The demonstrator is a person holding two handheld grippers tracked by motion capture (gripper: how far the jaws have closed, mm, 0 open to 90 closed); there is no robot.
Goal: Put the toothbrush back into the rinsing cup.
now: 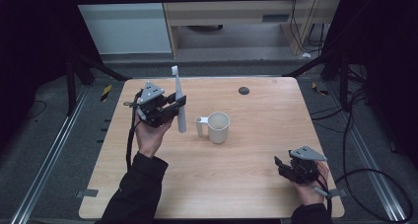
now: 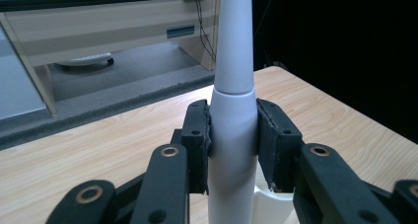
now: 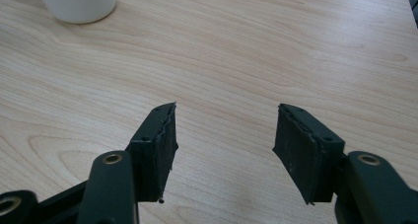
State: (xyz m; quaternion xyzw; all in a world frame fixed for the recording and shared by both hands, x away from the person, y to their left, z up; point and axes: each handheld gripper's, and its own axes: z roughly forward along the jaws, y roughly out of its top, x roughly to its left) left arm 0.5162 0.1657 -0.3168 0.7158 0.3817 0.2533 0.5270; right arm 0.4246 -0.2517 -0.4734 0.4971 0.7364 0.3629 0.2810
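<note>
A: Two grippers, status?
B: Left gripper (image 2: 231, 135) clamped on toothbrush (image 1: 178, 103), upright beside mug (image 1: 218, 127). Right gripper (image 3: 224, 145) jaws apart, nr table (image 1: 266, 150) edge.
A: Handling?
B: Prob. light, stiff, smooth; grip mid-handle.

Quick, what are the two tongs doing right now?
Left tongs: closed on the white electric toothbrush, held upright.
Right tongs: open, holding nothing, over the table.

There is one white toothbrush (image 1: 178, 103), one white cup (image 1: 217, 127), one dark round spot (image 1: 243, 90) on the tabletop (image 1: 256, 160), and two tools: left (image 1: 173, 104), right (image 1: 278, 166).
</note>
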